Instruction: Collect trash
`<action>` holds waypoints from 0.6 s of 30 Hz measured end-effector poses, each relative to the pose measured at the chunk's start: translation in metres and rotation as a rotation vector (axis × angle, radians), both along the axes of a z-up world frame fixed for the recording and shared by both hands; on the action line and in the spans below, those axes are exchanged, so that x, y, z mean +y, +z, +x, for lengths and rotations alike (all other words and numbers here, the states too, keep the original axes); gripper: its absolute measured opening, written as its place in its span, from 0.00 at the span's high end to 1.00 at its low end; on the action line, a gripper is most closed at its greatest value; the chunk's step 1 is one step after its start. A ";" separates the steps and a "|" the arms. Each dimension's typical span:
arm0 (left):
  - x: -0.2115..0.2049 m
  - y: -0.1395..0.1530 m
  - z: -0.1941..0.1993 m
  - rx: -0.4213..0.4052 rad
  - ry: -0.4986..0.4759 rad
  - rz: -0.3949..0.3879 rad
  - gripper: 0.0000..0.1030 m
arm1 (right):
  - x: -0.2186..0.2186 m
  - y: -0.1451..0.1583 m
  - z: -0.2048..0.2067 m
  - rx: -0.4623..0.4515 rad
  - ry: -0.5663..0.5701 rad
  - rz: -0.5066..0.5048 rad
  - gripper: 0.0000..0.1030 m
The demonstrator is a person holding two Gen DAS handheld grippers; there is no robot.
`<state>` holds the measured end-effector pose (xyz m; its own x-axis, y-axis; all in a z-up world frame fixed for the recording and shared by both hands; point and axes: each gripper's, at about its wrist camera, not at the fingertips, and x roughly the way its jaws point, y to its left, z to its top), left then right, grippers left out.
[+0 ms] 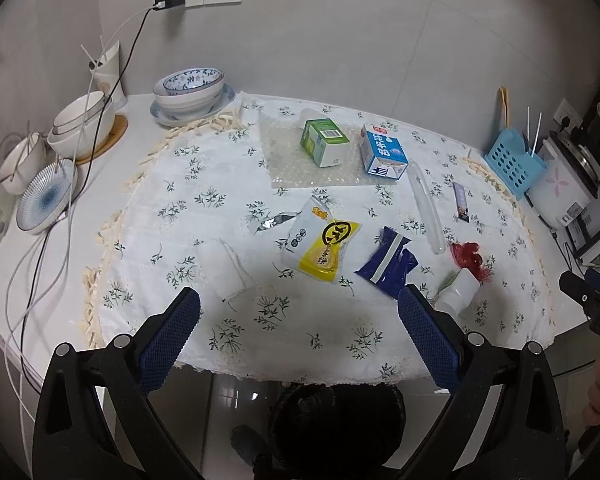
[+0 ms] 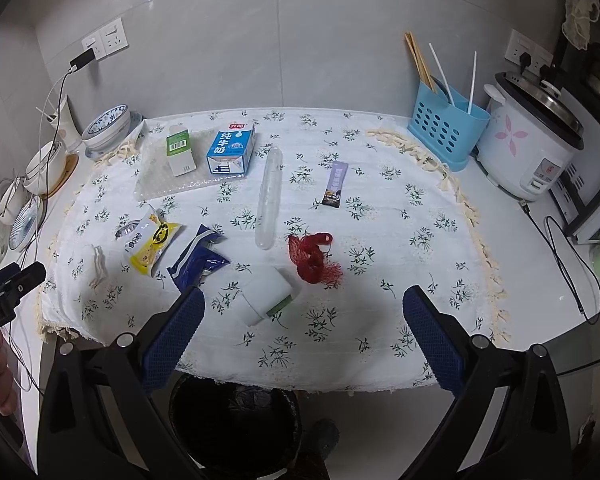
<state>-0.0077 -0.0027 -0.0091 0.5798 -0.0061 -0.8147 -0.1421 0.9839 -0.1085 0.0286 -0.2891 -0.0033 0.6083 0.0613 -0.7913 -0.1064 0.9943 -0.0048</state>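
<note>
left gripper (image 1: 299,300): jaws spread wide, nothing between them, held above the near edge of the floral tablecloth (image 1: 204,168).
right gripper (image 2: 303,298): jaws likewise wide apart and empty, above the same near edge.
trash on the cloth, left to right:
- folded white tissue (image 2: 97,261), near the left edge.
- yellow snack wrapper (image 2: 150,242), torn open, silver lining showing.
- dark blue wrapper (image 2: 198,261), crumpled, just beside the yellow one.
- white bottle (image 2: 266,296), on its side, closest to the right gripper.
- clear plastic tube (image 2: 269,199), lying lengthwise mid-cloth.
- red mesh net (image 2: 312,256), bunched, right of the tube's near end.
- purple sachet (image 2: 335,185), flat, further back.
- green carton (image 2: 180,152) and blue milk carton (image 2: 232,152), on bubble wrap (image 2: 156,184) at the back.
black bin (image 2: 236,420): on the floor below the near edge.
</note>
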 end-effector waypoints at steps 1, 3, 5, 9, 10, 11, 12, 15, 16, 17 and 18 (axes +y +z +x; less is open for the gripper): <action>0.000 0.000 0.000 0.002 0.000 0.000 0.06 | 0.000 0.000 0.000 0.000 0.001 0.000 0.07; 0.000 0.000 0.000 0.003 0.000 0.000 0.06 | 0.001 0.001 0.000 -0.002 0.002 -0.001 0.07; -0.001 0.000 0.000 0.001 -0.003 0.003 0.06 | 0.001 0.001 0.000 -0.004 0.003 -0.002 0.07; 0.000 -0.001 0.000 0.001 -0.005 0.001 0.06 | 0.001 0.001 0.000 -0.003 0.010 0.000 0.07; 0.000 -0.001 -0.001 0.002 -0.005 0.001 0.06 | 0.001 0.001 0.000 -0.003 0.010 -0.001 0.07; 0.000 -0.001 -0.001 0.001 -0.006 0.002 0.06 | 0.002 0.001 0.000 -0.003 0.011 -0.001 0.07; 0.000 -0.001 -0.001 0.001 -0.006 0.005 0.06 | 0.003 0.001 0.000 -0.004 0.012 0.000 0.07; -0.001 0.000 -0.001 0.000 -0.006 0.011 0.06 | 0.003 0.000 0.000 -0.003 0.011 0.002 0.07; -0.001 0.001 -0.002 0.000 -0.006 0.016 0.06 | 0.003 0.000 0.000 -0.003 0.011 0.002 0.07; -0.002 0.001 -0.002 -0.001 -0.006 0.021 0.06 | 0.003 0.000 0.000 -0.003 0.011 0.002 0.07; -0.002 0.002 -0.002 -0.002 -0.006 0.025 0.06 | 0.003 0.000 -0.001 -0.005 0.012 0.003 0.07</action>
<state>-0.0099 -0.0044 -0.0074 0.5814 0.0106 -0.8135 -0.1362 0.9871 -0.0844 0.0280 -0.2856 -0.0029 0.6113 0.0712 -0.7882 -0.1183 0.9930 -0.0020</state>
